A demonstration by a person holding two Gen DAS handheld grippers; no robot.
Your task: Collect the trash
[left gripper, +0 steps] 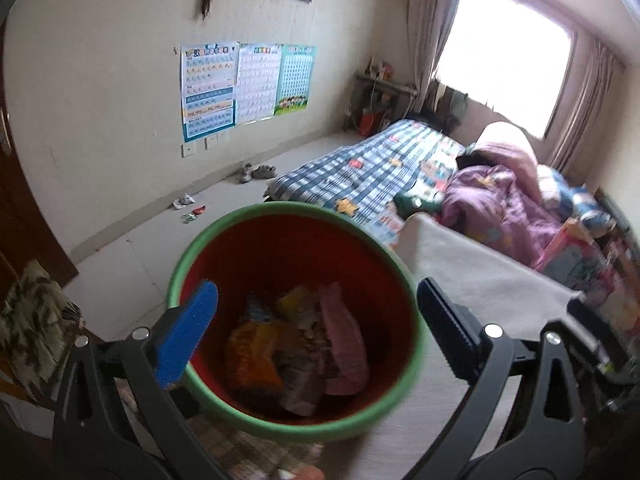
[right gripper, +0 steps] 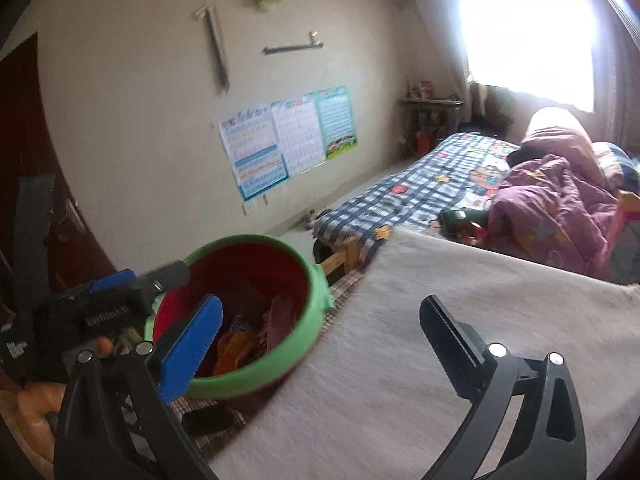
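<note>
Both grippers' fingers [right gripper: 192,344] spread wide over bin [left gripper: 256,420].

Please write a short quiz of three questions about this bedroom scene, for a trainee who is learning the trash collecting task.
1. True or false: the red bin with the green rim already holds wrappers.
2. Where does loose trash lie on the floor?
A. near the wall under the posters
B. on the checked bed cover
C. under the window
3. Fill in: both the left tool and the right tool are ____ and carry nothing.

Key: 1 true; 2 A; 3 open.
</note>
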